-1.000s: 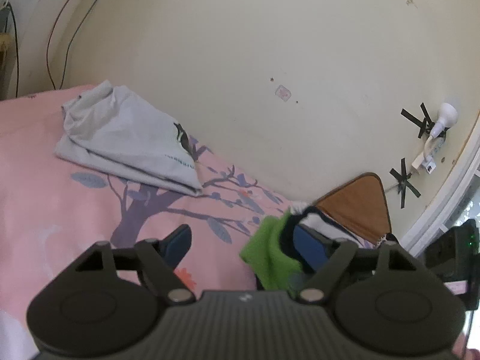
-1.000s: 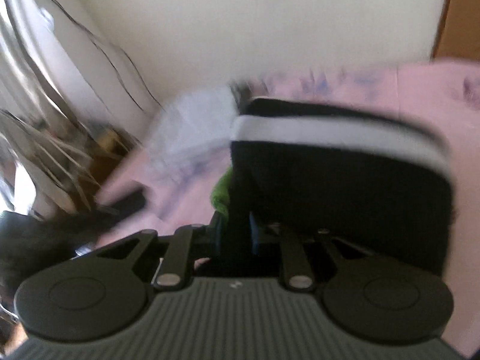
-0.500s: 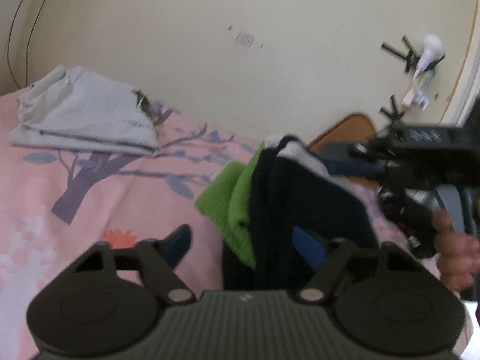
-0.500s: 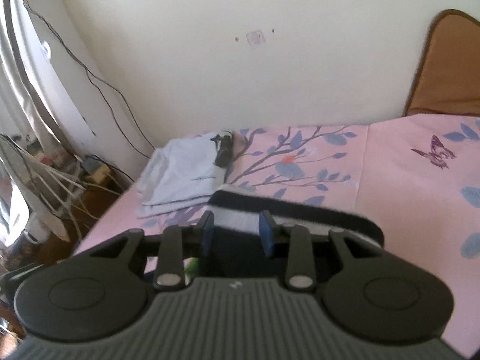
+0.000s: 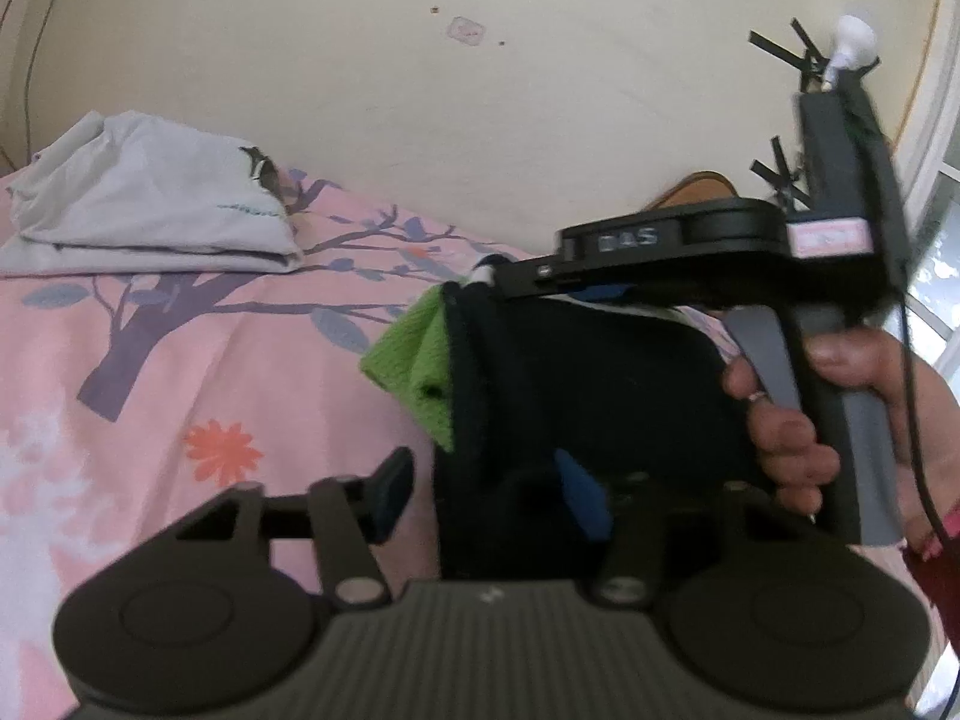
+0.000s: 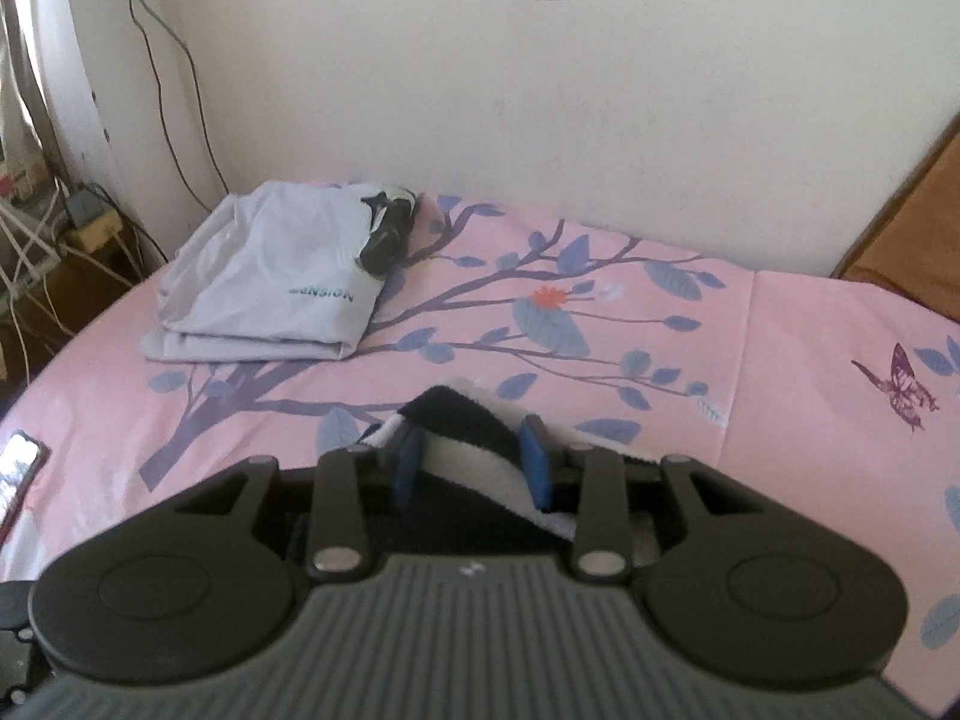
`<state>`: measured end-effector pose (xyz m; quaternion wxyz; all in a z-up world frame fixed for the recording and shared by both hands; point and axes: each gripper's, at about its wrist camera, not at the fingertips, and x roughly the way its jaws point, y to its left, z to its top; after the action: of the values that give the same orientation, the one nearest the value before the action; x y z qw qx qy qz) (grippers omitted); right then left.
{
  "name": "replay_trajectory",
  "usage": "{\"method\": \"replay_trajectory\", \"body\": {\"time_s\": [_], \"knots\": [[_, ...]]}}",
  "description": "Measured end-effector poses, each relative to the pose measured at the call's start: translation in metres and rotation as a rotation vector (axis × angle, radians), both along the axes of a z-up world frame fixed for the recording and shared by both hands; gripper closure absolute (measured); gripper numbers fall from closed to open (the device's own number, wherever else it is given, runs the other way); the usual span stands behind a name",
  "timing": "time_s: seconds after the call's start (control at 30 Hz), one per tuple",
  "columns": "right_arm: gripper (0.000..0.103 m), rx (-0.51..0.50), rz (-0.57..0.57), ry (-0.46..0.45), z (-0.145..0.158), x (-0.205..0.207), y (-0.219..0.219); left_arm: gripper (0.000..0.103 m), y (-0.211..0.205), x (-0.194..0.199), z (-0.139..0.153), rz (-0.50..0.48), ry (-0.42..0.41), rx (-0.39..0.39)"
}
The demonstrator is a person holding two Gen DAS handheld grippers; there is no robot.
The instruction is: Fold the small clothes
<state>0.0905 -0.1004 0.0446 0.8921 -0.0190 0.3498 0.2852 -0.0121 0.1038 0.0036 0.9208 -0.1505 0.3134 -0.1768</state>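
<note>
While a pink floral bed sheet (image 6: 660, 324) is lying against a cream wall (image 6: 540, 120), the dark garment (image 5: 588, 384) is hanging between the closing left tongs (image 5: 489, 495); its white band sits between the opening right tongs (image 6: 471, 459).

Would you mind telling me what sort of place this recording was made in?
Most likely a bedroom at home: a bed with a pink floral sheet stands against a plain wall, a folded grey garment lies on it, and a brown headboard shows at the edge.
</note>
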Motion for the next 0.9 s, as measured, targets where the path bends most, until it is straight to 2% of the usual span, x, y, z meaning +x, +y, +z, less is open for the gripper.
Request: {"method": "replay_trajectory", "body": {"time_s": [0.1,0.13,0.17,0.27,0.37,0.47,0.6,0.77,0.83,0.9], "knots": [[0.056,0.048,-0.002,-0.021,0.006,-0.008,-0.006,0.027,0.005,0.001,0.0,0.002,0.016,-0.019],[0.049,0.08,0.002,-0.024,0.011,-0.013,-0.012,0.024,0.007,0.001,0.0,0.007,0.018,-0.029],[0.039,0.122,0.001,-0.029,0.016,-0.02,-0.02,0.023,0.008,0.001,0.0,0.009,0.02,-0.037],[0.028,0.231,-0.041,-0.073,0.03,-0.045,-0.055,0.018,0.011,0.005,-0.002,0.012,0.046,-0.053],[0.019,0.308,-0.107,-0.082,0.027,-0.07,-0.095,0.014,0.011,0.006,-0.003,0.01,0.055,-0.06],[0.018,0.318,-0.185,-0.046,0.01,-0.088,-0.126,0.01,0.008,0.007,-0.003,0.005,0.054,-0.043],[0.018,0.385,-0.223,0.072,-0.02,-0.101,-0.152,0.005,0.001,0.008,-0.003,-0.007,0.053,-0.003],[0.018,0.407,-0.192,0.137,-0.041,-0.101,-0.145,0.0,-0.008,0.008,-0.003,-0.016,0.05,0.05],[0.014,0.417,-0.171,0.159,-0.048,-0.098,-0.139,0.0,-0.009,0.007,-0.003,-0.012,0.05,0.055],[0.013,0.425,-0.168,0.125,-0.05,-0.1,-0.134,0.0,-0.009,0.007,-0.003,-0.01,0.05,0.053]]}}
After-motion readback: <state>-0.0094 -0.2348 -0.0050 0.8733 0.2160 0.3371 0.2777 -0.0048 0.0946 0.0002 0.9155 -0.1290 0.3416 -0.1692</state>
